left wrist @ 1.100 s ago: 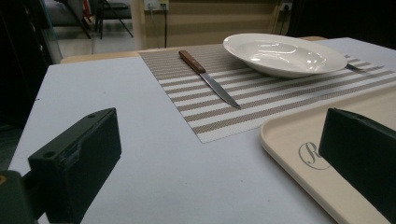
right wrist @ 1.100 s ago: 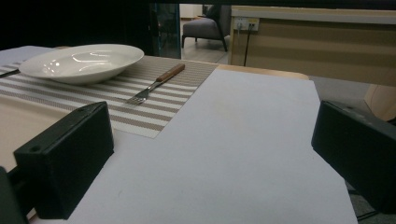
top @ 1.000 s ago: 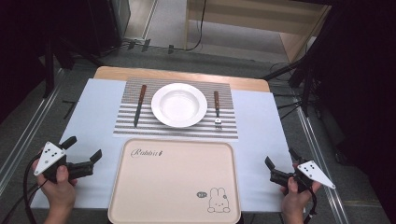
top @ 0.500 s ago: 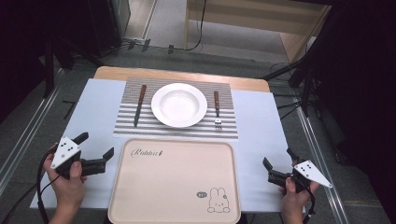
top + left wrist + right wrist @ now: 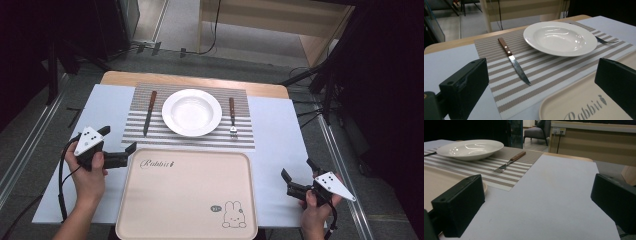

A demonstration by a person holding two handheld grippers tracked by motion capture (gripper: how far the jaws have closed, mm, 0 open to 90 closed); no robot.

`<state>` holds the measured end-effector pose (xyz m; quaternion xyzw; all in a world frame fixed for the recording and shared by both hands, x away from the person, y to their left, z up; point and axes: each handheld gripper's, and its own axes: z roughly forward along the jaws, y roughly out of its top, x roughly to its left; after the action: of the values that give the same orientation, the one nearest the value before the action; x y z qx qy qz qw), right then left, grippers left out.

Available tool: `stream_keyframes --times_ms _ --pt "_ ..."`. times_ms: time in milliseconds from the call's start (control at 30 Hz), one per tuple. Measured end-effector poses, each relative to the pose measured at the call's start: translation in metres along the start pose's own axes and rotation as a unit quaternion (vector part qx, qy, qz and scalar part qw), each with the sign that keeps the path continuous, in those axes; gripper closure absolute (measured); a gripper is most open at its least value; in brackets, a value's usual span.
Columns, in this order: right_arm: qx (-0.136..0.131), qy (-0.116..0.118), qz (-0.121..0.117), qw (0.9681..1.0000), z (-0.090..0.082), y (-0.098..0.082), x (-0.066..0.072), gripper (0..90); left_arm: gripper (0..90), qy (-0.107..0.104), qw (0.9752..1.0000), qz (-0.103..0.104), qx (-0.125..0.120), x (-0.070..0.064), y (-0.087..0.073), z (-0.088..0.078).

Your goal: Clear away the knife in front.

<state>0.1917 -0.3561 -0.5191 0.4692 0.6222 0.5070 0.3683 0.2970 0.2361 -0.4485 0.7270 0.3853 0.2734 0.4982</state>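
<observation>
A: What is the biggest thing on the table (image 5: pixel 280 132)?

B: The tray (image 5: pixel 187 192), cream, with a rabbit drawn at its near right corner and the word "Rabbit" near its far left. It lies at the near edge, and nothing lies in it.

A: And behind it?

B: A striped mat (image 5: pixel 192 137), its near edge just beside the tray's far rim. On the mat sits a white plate (image 5: pixel 191 112), deep in the middle and bare inside. Left of the plate is a knife (image 5: pixel 149 113) with a brown handle, blade toward the tray. Right of the plate is a fork (image 5: pixel 232 118), tines toward the tray. Both lie on the mat, apart from the plate in the high view.

A: Where are the grippers?

B: The left gripper (image 5: pixel 120 146) is held above the table at the tray's far left corner. Its jaws stand wide apart and grip nothing. In the left gripper view the knife lies ahead between them, well clear, with the tray corner under the right-hand jaw.

A: The right one?

B: The right gripper (image 5: pixel 297 175) is by the tray's right side, near the table's edge. Its jaws are also spread wide, with only bare table between them. In the right gripper view the fork and plate lie farther off to the left.

A: So the knife is closest to a gripper?

B: Yes, to the left one, but untouched.
</observation>
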Motion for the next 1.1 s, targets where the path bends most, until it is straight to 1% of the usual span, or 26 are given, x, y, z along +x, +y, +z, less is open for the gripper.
stream_keyframes --times_ms 33,67,133,167,200,267,300,367,400,433,533,567,633,667,700,833,867,900,967,1033,1100 --pt "0.001 0.001 0.002 1.0000 0.000 0.000 0.000 0.0 0.0 -0.001 1.0000 0.001 0.003 0.000 0.005 0.007" --pt "0.000 0.001 -0.001 1.0000 0.000 0.000 0.000 0.0 0.0 -0.001 1.0000 0.004 0.004 0.001 0.007 0.010" --pt "0.001 0.001 -0.001 1.0000 0.000 0.000 0.001 0.0 0.0 0.000 1.0000 0.003 0.004 0.001 0.009 0.012" --pt "0.001 0.001 -0.001 1.0000 0.000 0.000 0.001 0.0 0.0 -0.002 1.0000 0.002 0.005 0.002 0.013 0.017" --pt "0.001 0.001 -0.001 1.0000 0.000 0.000 0.001 0.0 0.0 -0.002 1.0000 0.002 0.005 0.002 0.013 0.017" --pt "0.000 0.002 0.000 1.0000 0.001 0.000 0.001 0.0 0.0 -0.006 1.0000 -0.006 0.004 0.005 0.019 0.024" --pt "0.000 0.002 -0.001 1.0000 0.001 0.000 0.001 0.0 0.0 -0.006 1.0000 -0.006 0.004 0.005 0.019 0.024" --pt "0.000 0.002 -0.003 1.0000 0.002 0.000 0.001 0.0 0.0 -0.007 0.9999 -0.009 0.004 0.008 0.026 0.029" --pt "0.000 0.002 -0.003 1.0000 0.002 0.000 0.001 0.0 0.0 -0.007 0.9999 -0.009 0.004 0.008 0.026 0.029" --pt "0.000 0.002 -0.004 1.0000 0.002 0.000 0.001 0.0 0.0 -0.008 0.9999 -0.009 0.005 0.009 0.030 0.032" --pt "0.001 0.001 -0.002 1.0000 0.001 0.000 0.001 0.0 0.0 -0.006 0.9999 -0.008 0.004 0.011 0.035 0.037" --pt "0.001 0.001 -0.001 1.0000 0.001 0.000 0.001 0.0 0.0 -0.006 0.9999 -0.008 0.004 0.011 0.035 0.037" --pt "0.001 0.000 -0.003 1.0000 0.001 0.000 0.001 0.0 0.0 -0.003 1.0000 -0.006 0.006 0.012 0.040 0.044" --pt "0.002 -0.001 -0.002 1.0000 0.001 0.000 0.001 0.0 0.0 -0.003 1.0000 -0.006 0.006 0.012 0.040 0.044" --pt "0.002 0.000 -0.001 1.0000 0.001 0.000 0.002 0.0 0.0 -0.003 0.9999 -0.009 0.008 0.013 0.041 0.048" --pt "0.003 0.000 -0.004 1.0000 0.001 0.000 0.002 0.0 0.0 -0.007 0.9998 -0.009 0.016 0.015 0.045 0.057" --pt "0.003 0.000 -0.004 1.0000 0.001 0.000 0.002 0.0 0.0 -0.007 0.9998 -0.009 0.016 0.015 0.045 0.057" --pt "0.003 -0.001 -0.005 1.0000 0.001 0.000 0.002 0.0 0.0 -0.011 0.9997 -0.012 0.019 0.016 0.047 0.062" --pt "0.003 -0.001 -0.006 1.0000 0.001 0.000 0.002 0.0 0.0 -0.012 0.9996 -0.014 0.021 0.017 0.048 0.065" --pt "0.003 -0.001 -0.005 1.0000 0.001 0.000 0.002 0.0 0.0 -0.013 0.9995 -0.014 0.023 0.017 0.049 0.068" --pt "0.003 0.000 -0.005 1.0000 0.001 0.000 0.002 0.0 0.0 -0.009 0.9994 -0.010 0.032 0.018 0.052 0.074"
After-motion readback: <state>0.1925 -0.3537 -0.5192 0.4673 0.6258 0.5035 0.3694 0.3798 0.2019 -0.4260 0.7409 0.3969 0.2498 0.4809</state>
